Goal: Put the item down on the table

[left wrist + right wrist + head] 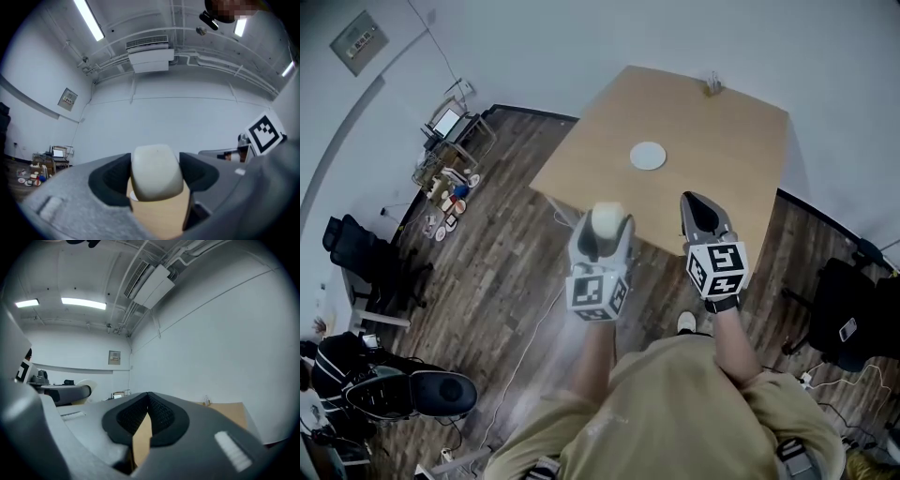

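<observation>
A rounded cream-white item point(607, 218) sits clamped between the jaws of my left gripper point(605, 225), held in the air just short of the wooden table's point(712, 141) near edge. The left gripper view shows the same item point(156, 171) filling the gap between both black pads. To its right, my right gripper point(701, 212) is shut with nothing in it; its pads meet at the tips point(148, 405). A small white round plate point(648, 156) lies near the middle of the table.
A small object point(712, 86) stands at the table's far edge by the wall. Cluttered shelving point(445, 159) and a black office chair point(361, 253) are to the left on the wooden floor. Another dark chair point(848, 314) is at the right. Bags point(403, 389) lie at lower left.
</observation>
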The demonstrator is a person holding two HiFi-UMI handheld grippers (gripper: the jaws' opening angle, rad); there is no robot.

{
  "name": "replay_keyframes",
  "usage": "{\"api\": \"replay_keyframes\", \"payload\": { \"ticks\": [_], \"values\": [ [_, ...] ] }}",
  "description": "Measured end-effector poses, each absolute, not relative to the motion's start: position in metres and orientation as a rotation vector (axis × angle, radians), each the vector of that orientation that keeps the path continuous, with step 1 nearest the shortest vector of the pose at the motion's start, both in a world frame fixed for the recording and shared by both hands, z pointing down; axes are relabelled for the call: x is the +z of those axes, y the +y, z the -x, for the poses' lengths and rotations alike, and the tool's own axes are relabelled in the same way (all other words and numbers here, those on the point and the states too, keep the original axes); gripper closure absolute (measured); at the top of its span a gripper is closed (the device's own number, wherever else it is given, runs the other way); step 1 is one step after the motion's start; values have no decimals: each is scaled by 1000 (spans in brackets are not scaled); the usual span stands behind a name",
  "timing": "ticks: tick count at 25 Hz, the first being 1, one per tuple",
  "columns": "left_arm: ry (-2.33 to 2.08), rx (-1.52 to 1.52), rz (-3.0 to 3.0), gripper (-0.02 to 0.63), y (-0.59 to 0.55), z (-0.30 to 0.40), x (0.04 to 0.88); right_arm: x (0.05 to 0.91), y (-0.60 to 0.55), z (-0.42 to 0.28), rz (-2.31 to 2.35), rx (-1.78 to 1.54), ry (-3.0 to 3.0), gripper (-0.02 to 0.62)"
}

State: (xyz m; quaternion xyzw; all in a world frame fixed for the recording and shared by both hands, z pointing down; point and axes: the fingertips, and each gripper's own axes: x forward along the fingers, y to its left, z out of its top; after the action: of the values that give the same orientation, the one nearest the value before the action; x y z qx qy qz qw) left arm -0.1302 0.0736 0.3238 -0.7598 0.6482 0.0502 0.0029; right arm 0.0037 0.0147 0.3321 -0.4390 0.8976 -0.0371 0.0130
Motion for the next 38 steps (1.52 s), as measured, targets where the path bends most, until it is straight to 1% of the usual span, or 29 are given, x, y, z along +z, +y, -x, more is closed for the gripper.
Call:
{"api": "replay_keyframes", "payload": {
  "ticks": [8, 12, 17, 24, 32, 38],
  "values": [
    [2102, 114, 2364, 284, -3, 97, 331, 345, -67, -38, 1346, -165, 2807, 589],
    [2158, 78, 2343, 284, -26, 84, 347, 363, -85, -46, 1219, -137, 2875, 590],
    [2224, 34, 2351, 284, -55, 93, 371, 389, -107, -33, 1172, -173, 2949, 589],
    [2184, -15, 2455, 284, -132, 98, 406, 434, -170, -23, 1240, -245, 3016, 589],
    [2168, -65, 2563, 284, -229, 126, 439, 447, -254, 5, 1326, -242, 3040, 589],
    [2180, -145, 2670, 284, -296, 138, 480, 487, -312, 25, 1383, -374, 3072, 589]
  ]
}}
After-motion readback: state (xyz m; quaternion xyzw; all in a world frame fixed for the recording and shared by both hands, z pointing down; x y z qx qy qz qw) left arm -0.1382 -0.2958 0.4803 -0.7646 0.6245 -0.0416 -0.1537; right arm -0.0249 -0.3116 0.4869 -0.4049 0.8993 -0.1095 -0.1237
